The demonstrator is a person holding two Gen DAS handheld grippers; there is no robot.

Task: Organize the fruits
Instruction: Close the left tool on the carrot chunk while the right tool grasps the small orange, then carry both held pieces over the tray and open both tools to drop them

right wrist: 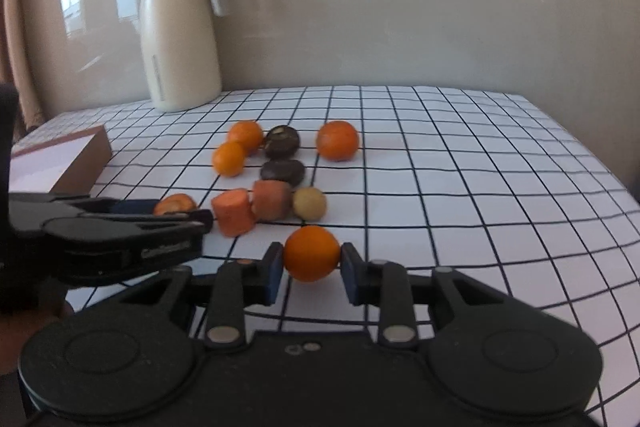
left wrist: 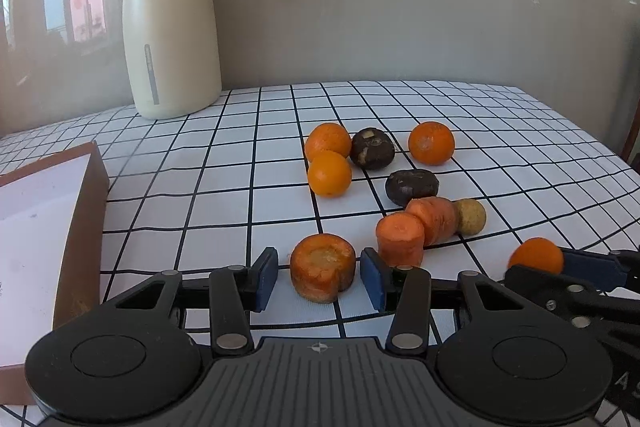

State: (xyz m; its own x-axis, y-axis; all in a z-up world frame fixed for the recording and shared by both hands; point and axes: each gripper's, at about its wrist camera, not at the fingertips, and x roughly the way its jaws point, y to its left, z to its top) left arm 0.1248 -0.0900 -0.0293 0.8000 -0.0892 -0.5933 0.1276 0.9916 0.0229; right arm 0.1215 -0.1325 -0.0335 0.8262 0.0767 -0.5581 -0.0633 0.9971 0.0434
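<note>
Both tools work: right tool (right wrist: 312,259) clenches a tangerine (right wrist: 312,253); left tool (left wrist: 319,273), released, straddles a carrot chunk (left wrist: 322,266) — I'd center before squeezing.

Glossy tangerine (right wrist: 312,253), rough matt carrot chunk (left wrist: 322,267), cloth tablecloth (left wrist: 500,131).

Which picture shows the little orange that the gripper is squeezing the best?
The right wrist view. There the small orange sits whole and centred between the right hand-held gripper's pads. In the left wrist view the same orange is off at the right edge, partly hidden behind that gripper.
</note>
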